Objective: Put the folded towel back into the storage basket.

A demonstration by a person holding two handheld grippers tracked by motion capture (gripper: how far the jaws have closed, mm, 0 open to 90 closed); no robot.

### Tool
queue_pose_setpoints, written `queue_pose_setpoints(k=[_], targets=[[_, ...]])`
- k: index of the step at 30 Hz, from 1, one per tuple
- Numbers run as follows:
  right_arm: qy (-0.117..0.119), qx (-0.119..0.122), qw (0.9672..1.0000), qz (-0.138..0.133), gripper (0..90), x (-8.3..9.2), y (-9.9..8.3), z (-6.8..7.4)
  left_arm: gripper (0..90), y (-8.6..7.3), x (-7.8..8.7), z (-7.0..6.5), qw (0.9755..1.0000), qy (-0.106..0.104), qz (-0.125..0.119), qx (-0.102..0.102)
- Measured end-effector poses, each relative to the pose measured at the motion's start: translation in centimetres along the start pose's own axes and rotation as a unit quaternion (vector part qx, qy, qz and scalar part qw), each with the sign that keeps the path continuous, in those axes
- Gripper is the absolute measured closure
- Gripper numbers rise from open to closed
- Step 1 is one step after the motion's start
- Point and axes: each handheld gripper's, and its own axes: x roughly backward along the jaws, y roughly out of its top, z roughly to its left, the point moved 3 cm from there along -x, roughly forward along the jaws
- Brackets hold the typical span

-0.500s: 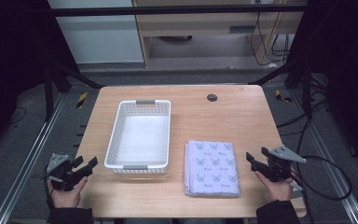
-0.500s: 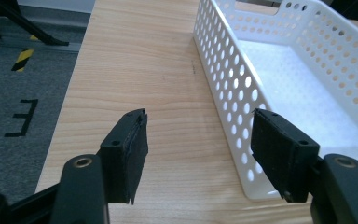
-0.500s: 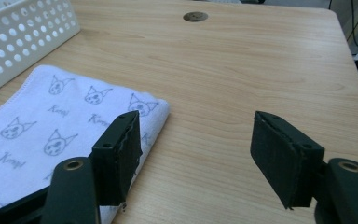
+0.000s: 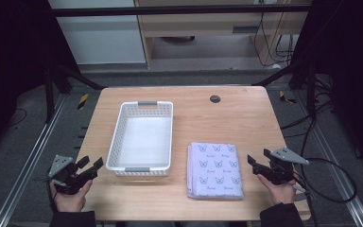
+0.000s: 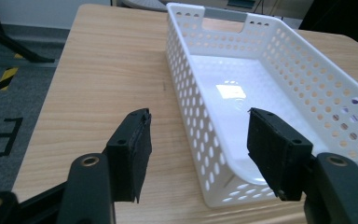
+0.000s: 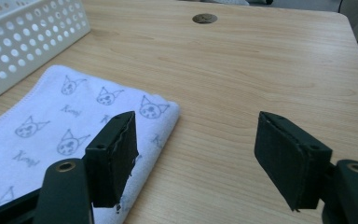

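Observation:
A white perforated basket [image 4: 117,138] stands empty on the wooden table [image 4: 227,118], left of centre. Right of it lies a folded pale towel [image 4: 215,169] printed with small cat faces. My left gripper [image 4: 90,163] is held at the table's front left corner, open, its jaws pointing at the basket's near left corner. In the left gripper view the basket wall [image 5: 191,93] stands just beyond the open left gripper [image 5: 200,116]. My right gripper [image 4: 260,157] is open just right of the towel. In the right gripper view the towel [image 6: 51,121] lies under the left jaw of the right gripper [image 6: 198,119].
A round dark cable hole [image 4: 215,99] sits near the table's far edge, also seen as the hole [image 6: 204,18] in the right gripper view. Bare wood lies right of the towel. Metal frame rails and cables run along both sides of the table on the floor.

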Motion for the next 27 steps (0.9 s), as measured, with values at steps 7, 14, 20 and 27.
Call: queue_pose_setpoints(k=[7, 14, 20, 27], targets=[[0.009, -0.002, 0.9999, -0.006, 27.4, 0.2, 0.5, 0.4, 38.7, 0.4, -0.1, -1.8, 0.9998, -0.014, 0.001, -0.016], [0.017, 0.002, 0.9998, -0.012, 27.1, 0.2, 1.2, 0.7, 38.5, 0.8, -0.3, -3.0, 0.9994, -0.023, 0.000, -0.026], [0.021, 0.008, 0.9996, -0.015, 27.7, 0.3, 1.8, 0.8, 38.5, 1.3, -0.4, -3.9, 0.9990, -0.030, -0.003, -0.034], [0.030, 0.023, 0.9992, -0.012, 28.5, -0.1, 2.8, 1.4, 38.4, 2.0, -0.9, -4.9, 0.9982, -0.038, 0.001, -0.046]])
